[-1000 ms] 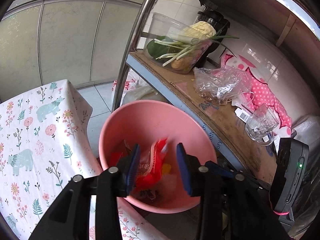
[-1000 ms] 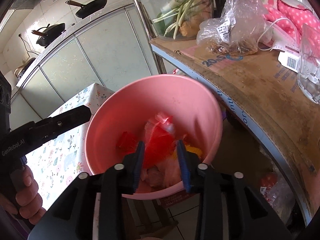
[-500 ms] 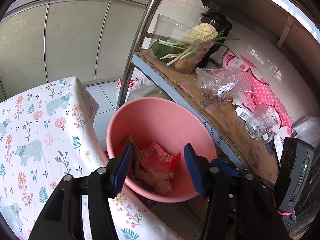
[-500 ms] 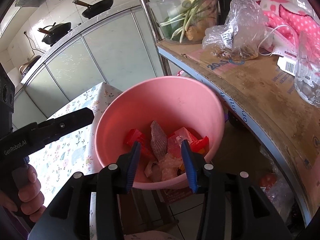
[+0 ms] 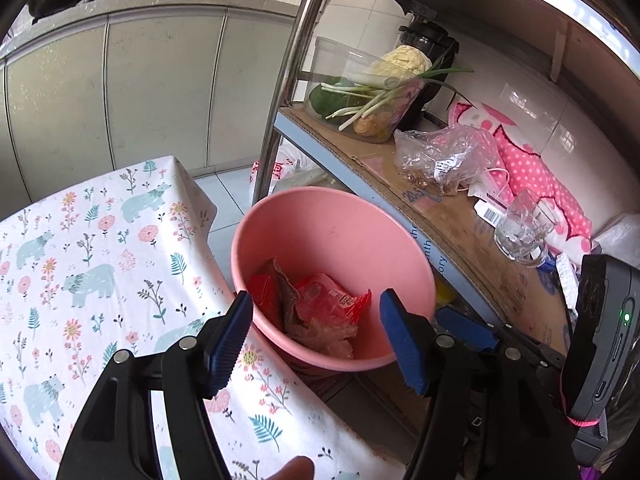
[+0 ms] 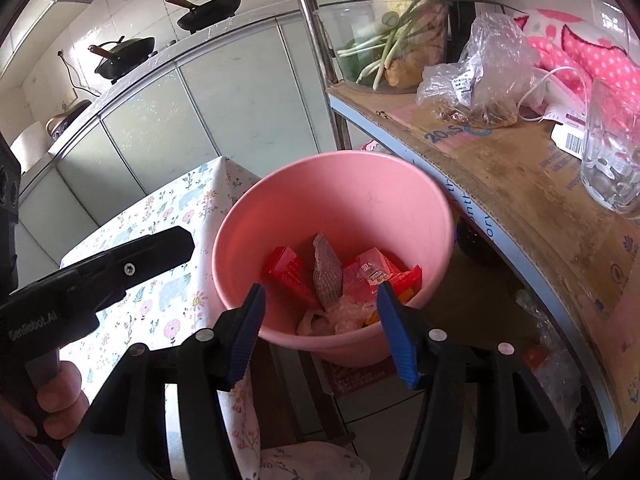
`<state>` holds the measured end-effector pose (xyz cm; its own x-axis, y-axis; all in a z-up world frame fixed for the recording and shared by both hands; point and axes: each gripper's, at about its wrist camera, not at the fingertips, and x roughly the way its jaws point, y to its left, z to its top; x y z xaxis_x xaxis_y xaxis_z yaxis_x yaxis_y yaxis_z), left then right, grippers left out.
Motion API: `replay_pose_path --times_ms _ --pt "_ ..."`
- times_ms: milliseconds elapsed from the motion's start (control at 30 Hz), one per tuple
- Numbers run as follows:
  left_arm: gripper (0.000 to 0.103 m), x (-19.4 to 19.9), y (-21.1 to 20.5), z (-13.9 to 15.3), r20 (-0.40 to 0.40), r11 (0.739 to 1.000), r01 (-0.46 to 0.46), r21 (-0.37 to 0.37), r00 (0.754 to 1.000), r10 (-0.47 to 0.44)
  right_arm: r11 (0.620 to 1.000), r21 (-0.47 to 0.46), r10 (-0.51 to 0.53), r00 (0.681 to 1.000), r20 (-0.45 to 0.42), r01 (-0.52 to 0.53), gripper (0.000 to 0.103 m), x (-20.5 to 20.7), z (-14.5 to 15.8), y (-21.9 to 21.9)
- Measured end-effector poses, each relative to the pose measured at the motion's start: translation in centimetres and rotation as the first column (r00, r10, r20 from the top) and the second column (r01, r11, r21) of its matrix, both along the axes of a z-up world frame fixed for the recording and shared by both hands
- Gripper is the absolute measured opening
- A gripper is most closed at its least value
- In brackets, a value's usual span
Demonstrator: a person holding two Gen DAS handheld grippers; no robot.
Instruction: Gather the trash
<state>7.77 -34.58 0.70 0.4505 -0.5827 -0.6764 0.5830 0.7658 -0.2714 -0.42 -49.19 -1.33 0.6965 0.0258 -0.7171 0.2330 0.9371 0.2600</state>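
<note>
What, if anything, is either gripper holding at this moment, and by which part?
Nothing. The left gripper and right gripper are both open and empty above the pink bin; the red wrappers lie loose inside it.

My left gripper (image 5: 316, 334) and right gripper (image 6: 320, 328) carry ribbed blue pads on matt black plastic. The pink bin (image 5: 340, 224) before them is smooth, semi-matt plastic. Inside it lie glossy red wrappers (image 6: 288, 272). Left of the bin, printed cloth (image 5: 88, 248); right of it, rough, stained cardboard (image 6: 516, 176) and crinkled clear plastic bag (image 6: 480, 76).
</note>
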Motion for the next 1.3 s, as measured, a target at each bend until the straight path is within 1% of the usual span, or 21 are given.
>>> replay_pose_path --times_ms 400,733,1100,1300 --pt "0.065 -2.7 0.7 0.8 0.045 1.000 -0.005 0.016 0.999 0.004 0.999 -0.037 0.009 1.000 0.008 -0.009 0.060 -1.3 1.0 1.1" --pt "0.065 -4.2 1.0 1.1 0.083 0.999 -0.014 0.034 0.996 0.011 0.998 -0.067 0.017 1.000 0.004 -0.016 0.060 -1.8 1.1 1.9" --pt "0.065 -4.8 1.1 1.0 0.094 0.999 -0.021 0.047 0.995 0.017 0.993 -0.114 0.017 1.000 0.002 -0.017 0.060 -2.1 1.1 2.8" --pt "0.065 -5.0 1.2 0.9 0.095 0.998 -0.028 0.051 0.995 0.023 0.993 -0.119 0.012 1.000 0.002 -0.012 0.060 -2.2 1.0 3.0"
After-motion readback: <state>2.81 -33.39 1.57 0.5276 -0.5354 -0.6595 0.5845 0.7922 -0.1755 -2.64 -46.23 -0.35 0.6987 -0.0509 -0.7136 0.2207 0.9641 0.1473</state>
